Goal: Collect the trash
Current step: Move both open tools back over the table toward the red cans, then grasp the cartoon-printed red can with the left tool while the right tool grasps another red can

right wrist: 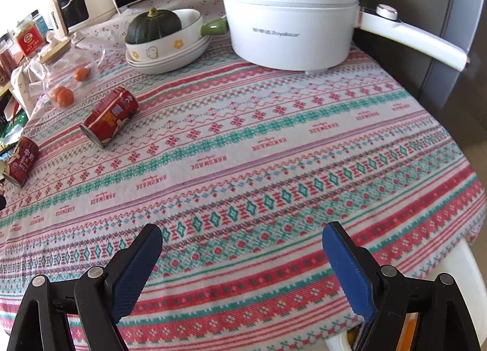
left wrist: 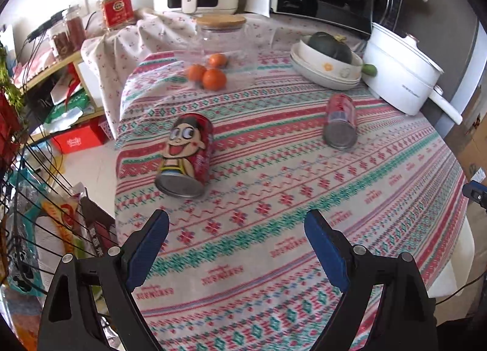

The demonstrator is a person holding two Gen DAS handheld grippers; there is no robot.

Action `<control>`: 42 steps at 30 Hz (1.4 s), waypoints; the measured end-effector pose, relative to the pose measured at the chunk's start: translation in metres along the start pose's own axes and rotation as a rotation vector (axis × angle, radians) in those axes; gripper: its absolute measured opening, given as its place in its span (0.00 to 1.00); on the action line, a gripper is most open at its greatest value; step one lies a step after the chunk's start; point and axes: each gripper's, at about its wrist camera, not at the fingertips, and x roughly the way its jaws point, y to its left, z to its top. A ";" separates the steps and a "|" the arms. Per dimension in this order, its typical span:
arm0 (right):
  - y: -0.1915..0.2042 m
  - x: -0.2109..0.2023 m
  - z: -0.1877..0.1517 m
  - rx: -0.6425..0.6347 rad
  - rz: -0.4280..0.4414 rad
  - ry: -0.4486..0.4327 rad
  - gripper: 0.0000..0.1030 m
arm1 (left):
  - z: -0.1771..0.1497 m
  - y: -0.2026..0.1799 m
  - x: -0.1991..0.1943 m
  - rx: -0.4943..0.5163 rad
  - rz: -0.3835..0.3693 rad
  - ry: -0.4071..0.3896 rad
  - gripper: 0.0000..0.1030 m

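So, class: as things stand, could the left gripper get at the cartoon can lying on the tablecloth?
Probably yes. The left gripper is open, and the cartoon can lies on its side just ahead, slightly left, with only bare tablecloth between. The other can lies well clear.

Two red cans lie tipped over, well apart: cartoon-faced can [left wrist: 185,156] nearer, plainer can [left wrist: 340,121] farther back
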 end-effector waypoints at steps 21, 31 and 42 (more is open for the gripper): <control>0.140 0.132 0.076 0.057 0.193 0.057 0.87 | 0.017 0.037 0.058 0.030 -0.065 -0.121 0.76; 0.154 0.154 0.089 0.128 0.224 0.051 0.87 | 0.016 0.047 0.071 -0.001 -0.072 -0.114 0.60; 0.146 0.141 0.086 0.050 0.189 0.060 0.60 | 0.019 0.033 0.058 -0.006 -0.079 -0.108 0.53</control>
